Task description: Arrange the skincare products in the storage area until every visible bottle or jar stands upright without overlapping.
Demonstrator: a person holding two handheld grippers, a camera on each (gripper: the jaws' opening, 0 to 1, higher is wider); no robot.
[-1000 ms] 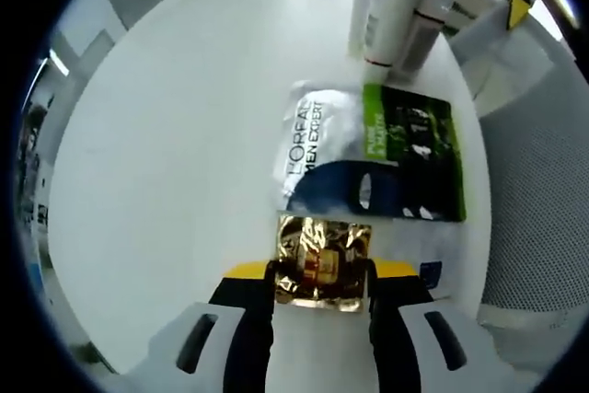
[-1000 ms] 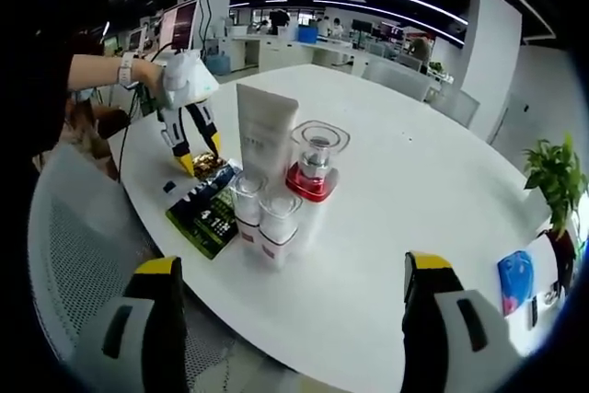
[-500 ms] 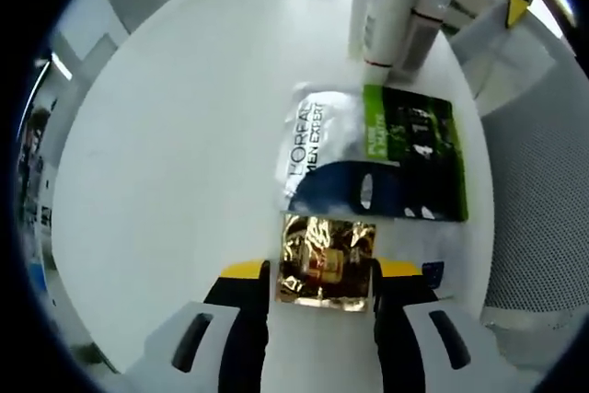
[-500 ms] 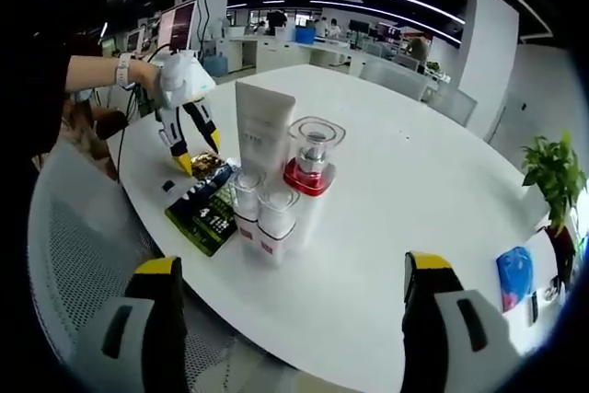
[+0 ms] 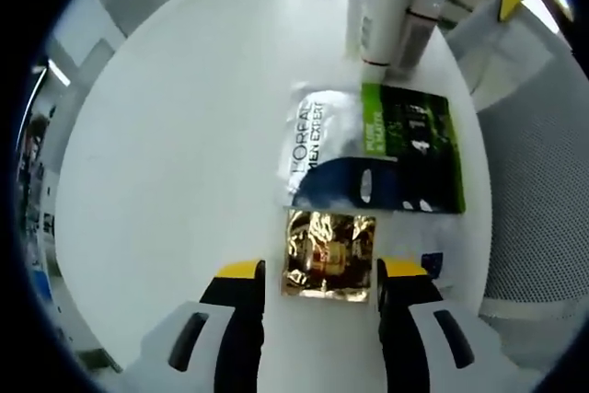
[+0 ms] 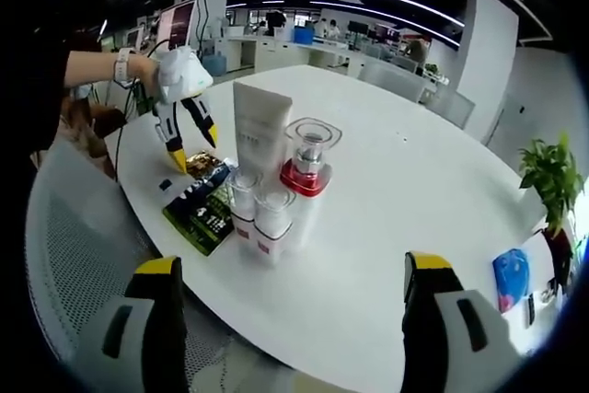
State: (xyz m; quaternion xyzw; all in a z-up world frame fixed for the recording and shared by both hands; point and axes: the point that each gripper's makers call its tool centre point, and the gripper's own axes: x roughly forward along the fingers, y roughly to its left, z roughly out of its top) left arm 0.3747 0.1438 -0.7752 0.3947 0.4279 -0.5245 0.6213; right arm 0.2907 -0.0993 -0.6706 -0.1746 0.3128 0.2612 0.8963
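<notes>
A gold foil sachet lies flat on the white round table, between the yellow-tipped jaws of my left gripper; the jaws stand open with a small gap on each side. Just beyond it lies a silver and blue L'Oréal packet joined to a green packet. Further on, a white tube and small bottles stand upright. In the right gripper view the white tube, a glass jar with a red base and two small bottles stand clustered. My right gripper hangs wide open, holding nothing.
A person's hand holds the left gripper over the gold sachet near the table's edge. A mesh chair stands beside the table. A potted plant and a blue object sit at the far right.
My left gripper's jaws have spread and let go of the gold sachet, which now lies free between them. The right gripper has not moved.
</notes>
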